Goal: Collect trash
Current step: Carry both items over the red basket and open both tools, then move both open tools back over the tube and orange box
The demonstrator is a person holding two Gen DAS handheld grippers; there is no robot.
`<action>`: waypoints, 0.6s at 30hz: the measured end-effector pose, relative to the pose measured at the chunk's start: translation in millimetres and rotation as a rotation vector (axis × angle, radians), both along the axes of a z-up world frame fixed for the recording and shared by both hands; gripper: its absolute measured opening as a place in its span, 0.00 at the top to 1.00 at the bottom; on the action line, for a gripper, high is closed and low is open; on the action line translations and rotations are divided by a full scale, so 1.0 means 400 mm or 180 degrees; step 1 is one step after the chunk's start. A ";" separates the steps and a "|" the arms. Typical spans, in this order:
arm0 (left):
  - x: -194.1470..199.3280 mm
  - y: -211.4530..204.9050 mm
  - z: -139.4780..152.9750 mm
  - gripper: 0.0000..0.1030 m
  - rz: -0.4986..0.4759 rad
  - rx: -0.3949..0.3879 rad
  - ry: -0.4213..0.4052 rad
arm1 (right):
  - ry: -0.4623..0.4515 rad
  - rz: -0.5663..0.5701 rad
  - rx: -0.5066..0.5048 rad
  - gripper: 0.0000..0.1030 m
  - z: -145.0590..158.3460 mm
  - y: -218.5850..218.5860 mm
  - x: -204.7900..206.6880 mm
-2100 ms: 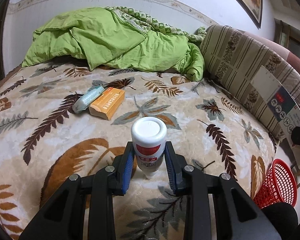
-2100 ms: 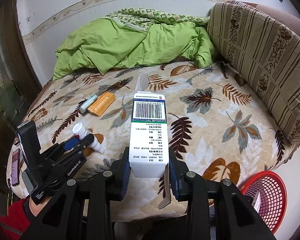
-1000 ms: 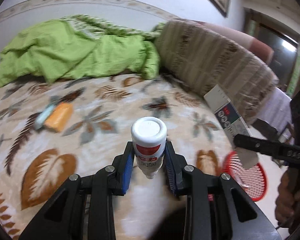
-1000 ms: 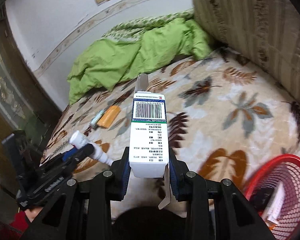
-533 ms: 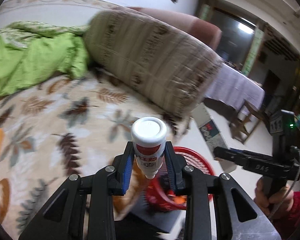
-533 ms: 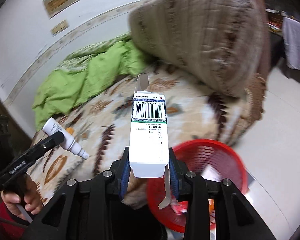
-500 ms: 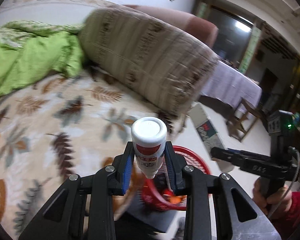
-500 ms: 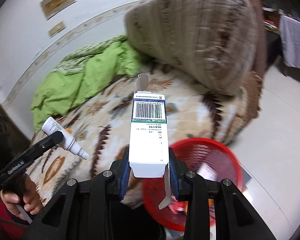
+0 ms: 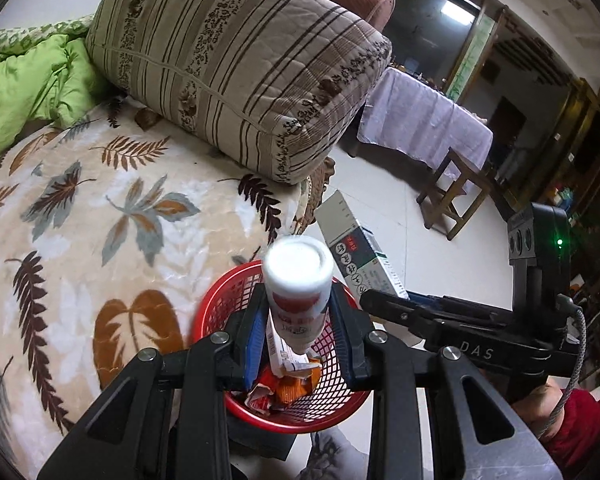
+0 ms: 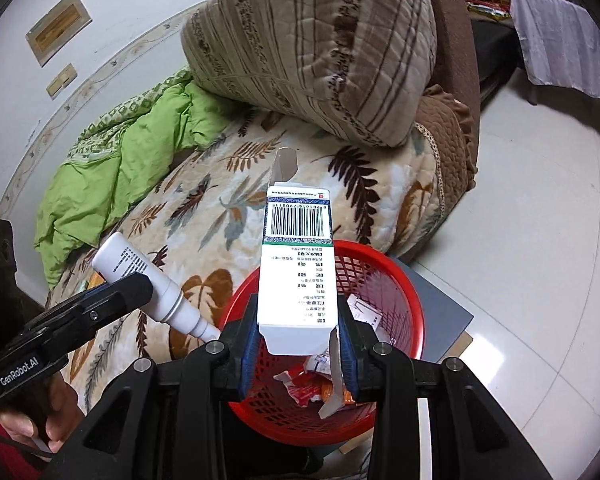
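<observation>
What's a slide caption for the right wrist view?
Right gripper holds a white barcode carton over the red mesh basket; left gripper brings a white bottle alongside.

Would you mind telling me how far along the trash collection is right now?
Done: wrappers already lie in the red basket. In hand: the left gripper holds a white bottle and the right gripper a carton, both over it. Left: releasing them.

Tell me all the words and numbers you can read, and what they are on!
"GenRobot.AI": on the left hand-held gripper.
"DAS": on the right hand-held gripper.
Barcode digits and small print on the white box: too small to read.
Print on the white bottle: too small to read.
</observation>
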State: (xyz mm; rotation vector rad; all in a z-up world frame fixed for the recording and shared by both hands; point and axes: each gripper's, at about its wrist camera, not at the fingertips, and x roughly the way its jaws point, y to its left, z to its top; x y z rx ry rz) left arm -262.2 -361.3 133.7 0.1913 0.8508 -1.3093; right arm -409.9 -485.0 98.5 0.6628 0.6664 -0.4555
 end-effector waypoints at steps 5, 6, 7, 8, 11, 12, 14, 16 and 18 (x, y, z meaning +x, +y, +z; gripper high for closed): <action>0.003 0.005 0.015 0.41 0.0115 -0.0040 -0.0070 | 0.0031 -0.0034 0.0020 0.59 -0.008 -0.013 -0.001; 0.003 0.006 0.016 0.41 0.0121 -0.0047 -0.0088 | 0.0036 -0.0044 0.0015 0.56 -0.006 -0.015 -0.002; 0.005 0.009 0.018 0.41 0.0125 -0.0046 -0.0105 | 0.0030 -0.0052 0.0011 0.55 -0.005 -0.015 -0.006; 0.006 0.013 0.021 0.40 0.0136 -0.0043 -0.0121 | 0.0015 -0.0054 -0.0001 0.54 -0.001 -0.014 -0.008; 0.017 0.044 0.031 0.33 0.0241 -0.0065 -0.0179 | -0.0004 -0.0056 -0.0050 0.51 0.013 -0.008 -0.007; 0.021 0.055 0.034 0.31 0.0290 -0.0071 -0.0210 | -0.0015 -0.0046 -0.0060 0.51 0.017 -0.005 -0.005; 0.033 0.087 0.039 0.30 0.0440 -0.0050 -0.0332 | -0.0042 0.0009 -0.0064 0.50 0.025 0.005 0.011; 0.044 0.112 0.042 0.29 0.0595 0.0018 -0.0536 | -0.0059 0.0089 -0.0076 0.50 0.033 0.021 0.033; 0.056 0.148 0.046 0.28 0.0773 0.0070 -0.0729 | -0.0076 0.0183 -0.0085 0.50 0.036 0.038 0.059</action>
